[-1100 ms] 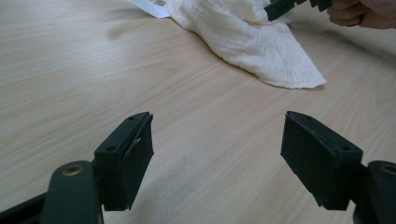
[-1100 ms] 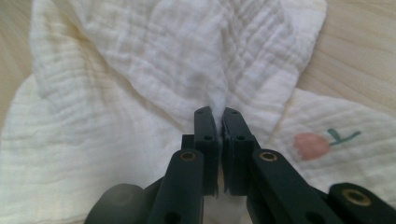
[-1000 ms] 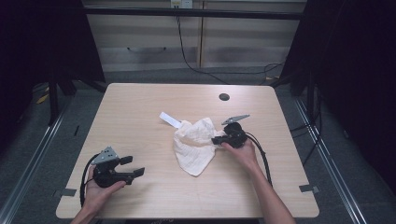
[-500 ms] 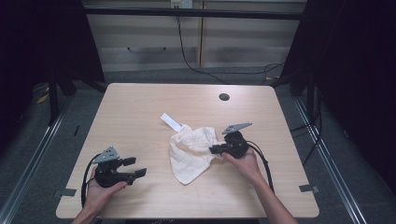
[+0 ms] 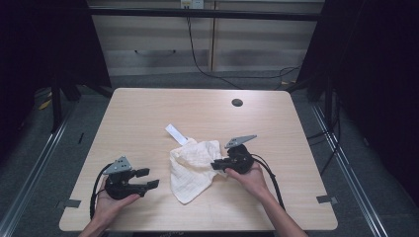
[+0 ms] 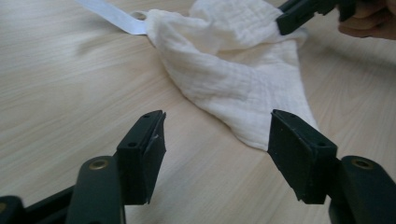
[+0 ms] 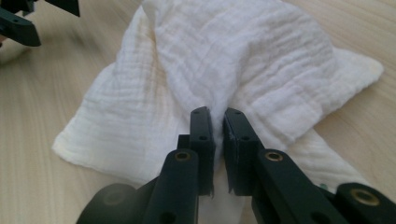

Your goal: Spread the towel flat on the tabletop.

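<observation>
A crumpled white cloth (image 5: 195,165) lies in the middle of the table, with a white strip (image 5: 176,134) sticking out at its far left edge. My right gripper (image 5: 216,165) grips the cloth's right side. In the right gripper view a fold of the cloth (image 7: 243,51) sits pinched in the narrow gap of the right gripper (image 7: 217,114), whose jaws have just been opening slightly. My left gripper (image 5: 150,178) rests at the near left, apart from the cloth. Its jaws have just been closing. The left gripper (image 6: 217,130) still stands open and holds nothing, short of the cloth's corner (image 6: 233,70).
A dark round hole (image 5: 237,102) sits in the tabletop (image 5: 148,113) at the far right. Cabinets and hanging cables stand behind the table. Small tape marks lie near both front corners. Black cables trail from each gripper toward the front edge.
My right gripper has pulled the cloth toward the near edge and a little left, baring more of the white strip. The left gripper's jaws stand narrower; that hand stayed put.
</observation>
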The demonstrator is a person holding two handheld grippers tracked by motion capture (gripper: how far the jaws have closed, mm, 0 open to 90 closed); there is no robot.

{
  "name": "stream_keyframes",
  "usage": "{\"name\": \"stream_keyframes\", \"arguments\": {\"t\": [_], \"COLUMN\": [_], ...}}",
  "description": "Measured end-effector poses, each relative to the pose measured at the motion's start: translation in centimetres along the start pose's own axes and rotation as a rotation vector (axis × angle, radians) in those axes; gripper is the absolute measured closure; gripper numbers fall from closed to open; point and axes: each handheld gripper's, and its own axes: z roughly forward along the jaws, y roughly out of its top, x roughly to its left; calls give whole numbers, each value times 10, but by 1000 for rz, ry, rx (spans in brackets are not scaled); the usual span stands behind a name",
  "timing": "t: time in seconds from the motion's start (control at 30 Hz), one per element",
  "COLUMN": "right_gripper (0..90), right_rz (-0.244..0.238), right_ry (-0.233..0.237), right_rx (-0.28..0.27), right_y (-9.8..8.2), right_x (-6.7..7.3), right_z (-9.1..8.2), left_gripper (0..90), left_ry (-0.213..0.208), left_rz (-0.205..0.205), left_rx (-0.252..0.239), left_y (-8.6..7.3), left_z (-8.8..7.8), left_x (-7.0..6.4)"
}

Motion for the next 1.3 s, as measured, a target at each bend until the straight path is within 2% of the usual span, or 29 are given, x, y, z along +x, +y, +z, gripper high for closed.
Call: {"name": "stream_keyframes", "arguments": {"t": [0.03, 0.07, 0.17, 0.23, 0.33, 0.47, 0.5, 0.53, 0.57, 0.63, 0.7, 0.73, 0.77, 0.8, 0.93, 0.97, 1.07, 1.1, 1.23, 1.3], "right_gripper": [810, 762, 720, 657, 634, 619, 614, 613, 613, 610, 610, 609, 605, 602, 593, 592, 595, 601, 599, 593], "right_rz": [6, 15, 12, 12, 14, 5, 5, 6, 6, 12, 23, 31, 29, 24, 33, 34, 15, 18, 22, 25], "right_ry": [0, -6, -1, -5, -18, -33, -39, -43, -43, -52, -52, -51, -54, -61, -59, -55, -45, -40, -40, -43], "right_rx": [6, 13, 3, -30, -70, -73, -71, -71, -71, -94, -119, -123, -110, -107, -105, -102, -91, -91, -97, -99], "right_y": [0, -2, -3, -1, 0, -6, -8, -10, -10, -17, -23, -26, -28, -29, -31, -32, -32, -32, -32, -32], "right_x": [-1, -4, -5, -4, -5, -8, -8, -8, -8, -11, -12, -13, -14, -14, -14, -13, -10, -9, -8, -9], "right_z": [3, 7, 6, -5, -19, -32, -35, -39, -39, -50, -55, -55, -55, -55, -52, -51, -47, -47, -48, -49], "left_gripper": [404, 443, 469, 504, 539, 599, 609, 623, 627, 641, 641, 643, 647, 647, 655, 658, 695, 695, 690, 668], "left_ry": [-10, -21, -33, -47, -62, -85, -93, -103, -103, -128, -132, -153, -153, -161, -180, -167, -176, -167, -204, -202], "left_rz": [2, 21, 35, 48, 63, 84, 77, 96, 96, 105, 113, 106, 106, 136, 148, 156, 160, 167, 173, 180], "left_rx": [0, 6, 7, 10, 22, 39, 40, 56, 56, 72, 77, 85, 85, 114, 121, 115, 140, 149, 163, 172], "left_y": [0, 1, 3, 5, 9, 15, 16, 21, 21, 25, 25, 20, 20, 19, 17, 14, 10, 9, 6, 5], "left_z": [1, 3, 5, 8, 14, 23, 25, 30, 30, 40, 43, 49, 49, 53, 56, 56, 58, 59, 62, 63], "left_x": [-2, -5, -9, -13, -19, -29, -32, -37, -37, -42, -43, -46, -46, -49, -51, -52, -52, -53, -56, -58]}}
